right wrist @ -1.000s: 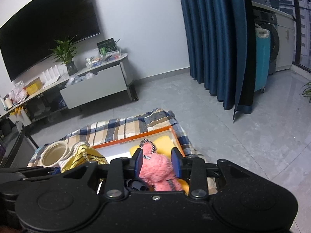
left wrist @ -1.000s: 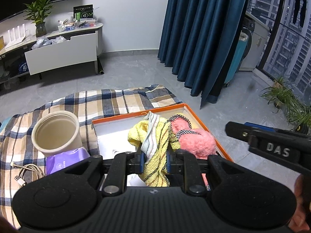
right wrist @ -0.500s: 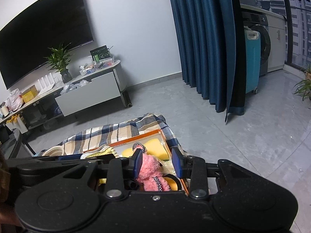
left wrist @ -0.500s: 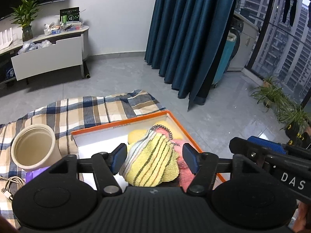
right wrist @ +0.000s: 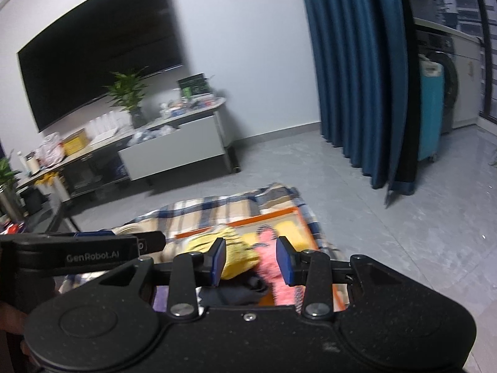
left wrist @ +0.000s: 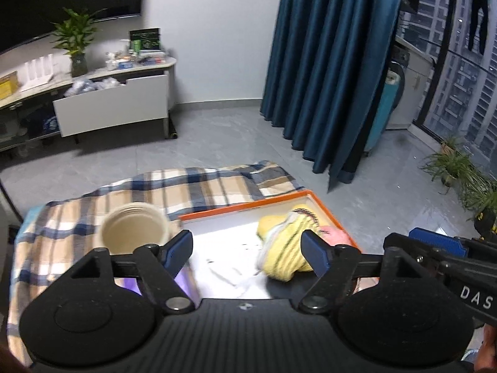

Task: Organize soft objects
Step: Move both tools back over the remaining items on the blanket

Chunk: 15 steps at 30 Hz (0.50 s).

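The left tool point(left wrist: 247, 250) has just been opening and is now standing wide and empty, with the yellow striped cloth point(left wrist: 284, 256) released, lying ahead of its right finger inside the orange box point(left wrist: 326, 209). The right tool point(right wrist: 250, 259) is hovering half-open over the pink plush point(right wrist: 273, 267), gripping nothing.

I see matt, finely grained black plastic on my left hand-held gripper point(left wrist: 247, 251), with smooth blue pads. Just ahead of it lies a nubbly yellow knitted cloth point(left wrist: 284, 248) in a smooth card box point(left wrist: 329, 209) with an orange rim. Beyond, woven checked fabric point(left wrist: 198, 189) covers the floor point(left wrist: 217, 136), whose grey tiles look glossy. Fluffy pink plush point(right wrist: 273, 267) shows between my right gripper's pads.
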Motion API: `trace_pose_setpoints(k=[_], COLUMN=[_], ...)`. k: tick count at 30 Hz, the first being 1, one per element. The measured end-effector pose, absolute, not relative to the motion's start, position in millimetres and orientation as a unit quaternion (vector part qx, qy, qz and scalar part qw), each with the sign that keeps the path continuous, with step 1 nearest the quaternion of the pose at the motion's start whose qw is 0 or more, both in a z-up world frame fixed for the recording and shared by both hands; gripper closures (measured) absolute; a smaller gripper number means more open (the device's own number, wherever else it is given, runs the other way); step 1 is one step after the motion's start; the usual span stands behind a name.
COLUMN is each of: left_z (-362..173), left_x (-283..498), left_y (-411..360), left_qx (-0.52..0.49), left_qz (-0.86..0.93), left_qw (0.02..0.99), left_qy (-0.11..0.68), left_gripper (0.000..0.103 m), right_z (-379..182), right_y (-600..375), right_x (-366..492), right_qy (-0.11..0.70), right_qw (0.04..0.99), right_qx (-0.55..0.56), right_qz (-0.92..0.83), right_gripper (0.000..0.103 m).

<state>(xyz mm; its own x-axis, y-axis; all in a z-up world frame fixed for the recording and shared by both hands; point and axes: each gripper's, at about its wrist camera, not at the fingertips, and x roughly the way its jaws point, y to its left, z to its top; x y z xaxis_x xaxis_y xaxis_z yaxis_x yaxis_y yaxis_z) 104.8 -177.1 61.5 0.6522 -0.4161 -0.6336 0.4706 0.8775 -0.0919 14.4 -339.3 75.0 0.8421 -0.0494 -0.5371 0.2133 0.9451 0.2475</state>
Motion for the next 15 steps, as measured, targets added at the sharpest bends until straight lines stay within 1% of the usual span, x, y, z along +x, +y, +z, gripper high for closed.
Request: trace_pose_setpoints(k=[15], left_z=[77.4], left_x=[86.2], left_y=[-108.7], left_qx=[0.024], left_qz=[-0.207], left_qw=[0.924], left_qy=[0.32], left_gripper=[0.024], right_z=[89.8], right_y=[-264.2], right_x=[19.6], right_qy=[0.276], right_qw=[0.954], right_qx=[0.117], right_qz=[0.003], right_gripper=[0.058])
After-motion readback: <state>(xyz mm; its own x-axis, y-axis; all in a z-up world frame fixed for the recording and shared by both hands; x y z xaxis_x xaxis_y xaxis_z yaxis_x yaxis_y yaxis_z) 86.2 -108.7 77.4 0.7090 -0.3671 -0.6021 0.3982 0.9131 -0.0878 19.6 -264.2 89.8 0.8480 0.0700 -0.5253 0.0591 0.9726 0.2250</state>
